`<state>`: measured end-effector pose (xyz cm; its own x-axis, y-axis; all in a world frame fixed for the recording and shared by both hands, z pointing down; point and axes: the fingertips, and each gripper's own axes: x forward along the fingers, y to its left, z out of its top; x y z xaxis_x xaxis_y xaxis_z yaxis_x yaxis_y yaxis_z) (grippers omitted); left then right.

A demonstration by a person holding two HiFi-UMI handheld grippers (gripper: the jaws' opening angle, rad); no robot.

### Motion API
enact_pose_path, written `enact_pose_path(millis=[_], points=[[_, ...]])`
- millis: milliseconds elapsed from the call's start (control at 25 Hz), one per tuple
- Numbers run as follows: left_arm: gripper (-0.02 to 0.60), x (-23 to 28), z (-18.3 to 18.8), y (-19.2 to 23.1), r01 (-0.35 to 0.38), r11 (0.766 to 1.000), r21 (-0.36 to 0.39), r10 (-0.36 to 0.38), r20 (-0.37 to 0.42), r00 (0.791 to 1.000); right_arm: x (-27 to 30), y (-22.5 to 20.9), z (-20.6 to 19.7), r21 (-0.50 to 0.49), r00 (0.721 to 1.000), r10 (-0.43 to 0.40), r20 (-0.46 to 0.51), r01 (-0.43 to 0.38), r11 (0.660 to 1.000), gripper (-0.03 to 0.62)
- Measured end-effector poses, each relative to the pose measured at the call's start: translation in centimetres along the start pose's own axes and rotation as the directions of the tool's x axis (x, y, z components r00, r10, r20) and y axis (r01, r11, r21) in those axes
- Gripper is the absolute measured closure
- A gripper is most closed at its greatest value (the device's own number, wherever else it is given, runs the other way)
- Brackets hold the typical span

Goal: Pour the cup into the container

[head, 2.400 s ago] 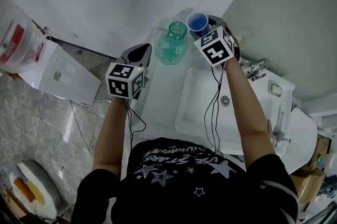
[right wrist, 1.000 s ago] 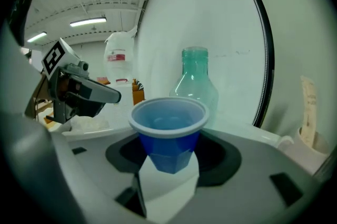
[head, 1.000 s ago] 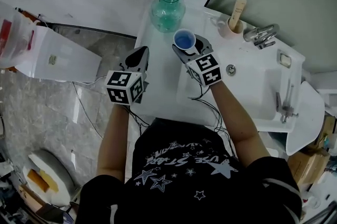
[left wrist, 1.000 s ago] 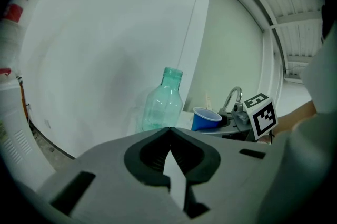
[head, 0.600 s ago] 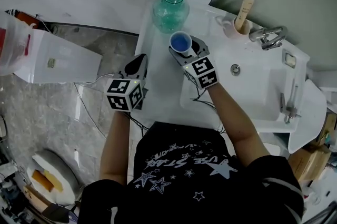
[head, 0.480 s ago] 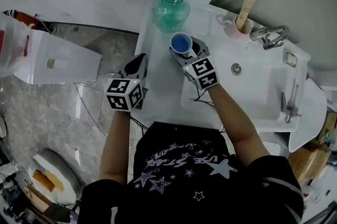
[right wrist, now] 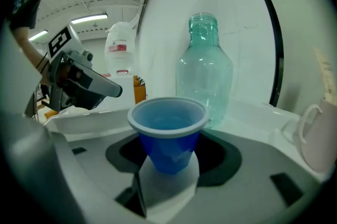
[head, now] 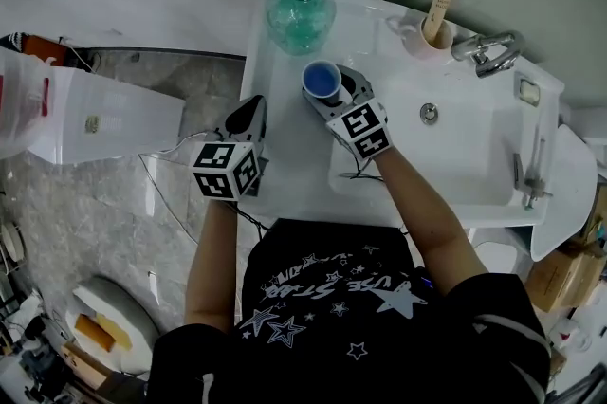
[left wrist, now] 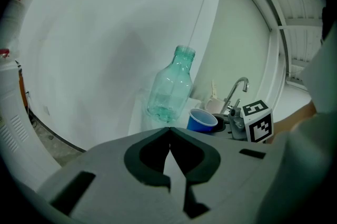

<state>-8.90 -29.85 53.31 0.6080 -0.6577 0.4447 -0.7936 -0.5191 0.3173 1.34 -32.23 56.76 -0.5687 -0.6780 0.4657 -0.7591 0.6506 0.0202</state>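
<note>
White bench (head: 285, 167), pre-pour hold: right tool (head: 338, 91) grasps upright blue cup (head: 321, 78), left tool (head: 248, 108) clenched empty; next, likely tip it over bottle (head: 300, 9) mouth.

Two grippers in view, the left gripper (head: 252, 106) and the right gripper (head: 327, 87), held by one person (head: 360, 298). Each carries one marker block, the left cube (head: 226, 170) and the right cube (head: 363, 129). Also counted: one cup (head: 322, 78), one bottle (head: 300, 6), one mug (head: 415, 40) with one stick (head: 440, 4) in it, one tap (head: 486, 51), and one sink (head: 469, 160) with one drain (head: 429, 113).
</note>
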Motion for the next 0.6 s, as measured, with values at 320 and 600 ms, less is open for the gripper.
enact_pose_path(millis=[320,600], points=[[0.57,0.2,-0.7,-0.2,0.024,1.0,0.01,-0.023,-0.017,1.0,0.5,-0.6,-0.7,0.011,0.999,-0.045,-0.001,0.045,0.999,0.333],[0.571,0.5,-0.5,-0.2,0.044,0.999,0.02,-0.044,-0.014,0.999,0.7,-1.2,-0.9,0.046,0.998,-0.068,0.0,0.068,0.997,0.321]])
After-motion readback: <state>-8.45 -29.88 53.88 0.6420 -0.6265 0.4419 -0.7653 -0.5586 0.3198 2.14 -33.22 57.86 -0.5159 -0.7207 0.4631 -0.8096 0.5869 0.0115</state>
